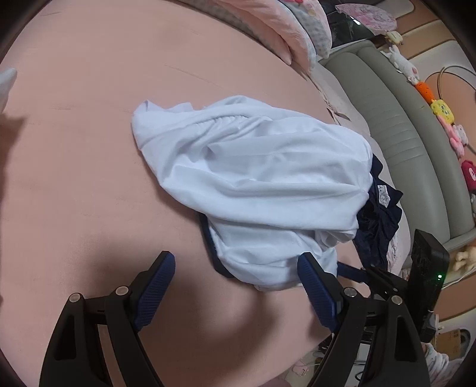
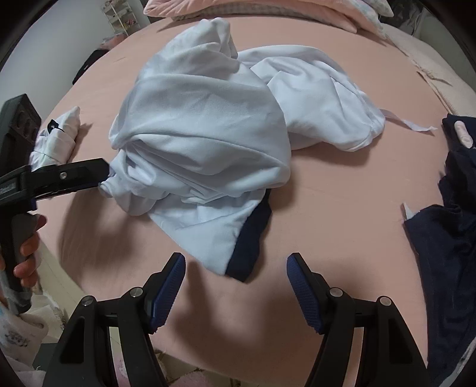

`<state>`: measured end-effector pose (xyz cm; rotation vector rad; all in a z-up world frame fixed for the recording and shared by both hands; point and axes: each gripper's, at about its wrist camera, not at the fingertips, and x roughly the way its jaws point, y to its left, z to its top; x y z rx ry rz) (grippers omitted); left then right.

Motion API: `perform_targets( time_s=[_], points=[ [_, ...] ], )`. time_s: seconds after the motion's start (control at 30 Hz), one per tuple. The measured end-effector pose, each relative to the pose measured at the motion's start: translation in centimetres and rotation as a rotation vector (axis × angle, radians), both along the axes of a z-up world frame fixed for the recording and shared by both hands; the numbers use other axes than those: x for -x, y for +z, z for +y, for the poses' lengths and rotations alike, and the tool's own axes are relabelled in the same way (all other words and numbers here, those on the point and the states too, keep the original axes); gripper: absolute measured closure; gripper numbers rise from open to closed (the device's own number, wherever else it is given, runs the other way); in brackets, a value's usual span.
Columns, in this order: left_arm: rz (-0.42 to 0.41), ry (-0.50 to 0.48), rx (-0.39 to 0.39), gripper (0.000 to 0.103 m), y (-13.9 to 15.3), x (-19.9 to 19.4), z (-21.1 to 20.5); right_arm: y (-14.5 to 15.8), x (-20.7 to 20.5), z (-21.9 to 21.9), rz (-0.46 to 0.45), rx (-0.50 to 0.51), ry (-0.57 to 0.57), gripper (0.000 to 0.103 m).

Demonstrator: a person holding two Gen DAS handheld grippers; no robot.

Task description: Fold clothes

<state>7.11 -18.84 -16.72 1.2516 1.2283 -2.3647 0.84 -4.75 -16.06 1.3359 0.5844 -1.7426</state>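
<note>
A crumpled white shirt (image 1: 261, 178) with a navy hem lies on the pink bed (image 1: 89, 148). My left gripper (image 1: 236, 266) is open at the shirt's near edge. Its right fingertip touches the cloth, and a fold of the shirt lies between the jaws without being pinched. In the right wrist view the same shirt (image 2: 196, 134) is heaped in the middle, with its navy-hemmed corner (image 2: 250, 244) pointing toward my right gripper (image 2: 236, 265). That gripper is open and holds nothing. A hand (image 2: 25, 256) holds the left tool, one of its fingers (image 2: 86, 172) against the shirt's side.
A second white garment (image 2: 327, 95) lies behind the shirt. A small white bundle (image 2: 59, 137) sits at the left, navy clothes (image 2: 446, 238) at the right edge. Pillows (image 2: 267, 9) line the far side. A grey padded rail (image 1: 395, 134) with plush toys (image 1: 443, 110) borders the bed.
</note>
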Motion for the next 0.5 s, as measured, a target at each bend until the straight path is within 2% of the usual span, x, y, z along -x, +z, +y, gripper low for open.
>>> perform_targets(
  time_s=[0.13,0.23,0.27,0.3,0.33,0.5],
  points=[
    [0.020,-0.039,-0.024,0.019,0.3,0.4,0.7,-0.5,-0.3,-1.0,0.060,0.000,0.024,0.033],
    [0.003,-0.071,0.009,0.019,0.3,1.1,1.4,-0.6,-0.4,-1.6,0.083,0.007,0.023,0.034],
    [0.001,-0.073,0.011,0.019,0.3,1.3,1.5,-0.6,-0.4,-1.8,0.092,0.012,0.020,0.040],
    [0.004,-0.070,0.005,0.019,0.2,1.4,1.4,-0.6,-0.4,-1.9,0.104,0.012,0.019,0.053],
    [0.006,-0.066,-0.001,0.019,0.2,1.6,1.4,-0.7,-0.4,-2.1,0.120,0.004,0.016,0.058],
    [0.020,-0.024,-0.054,0.019,-0.4,2.1,0.5,-1.1,-0.6,-2.7,0.132,0.001,0.050,0.070]
  ],
)
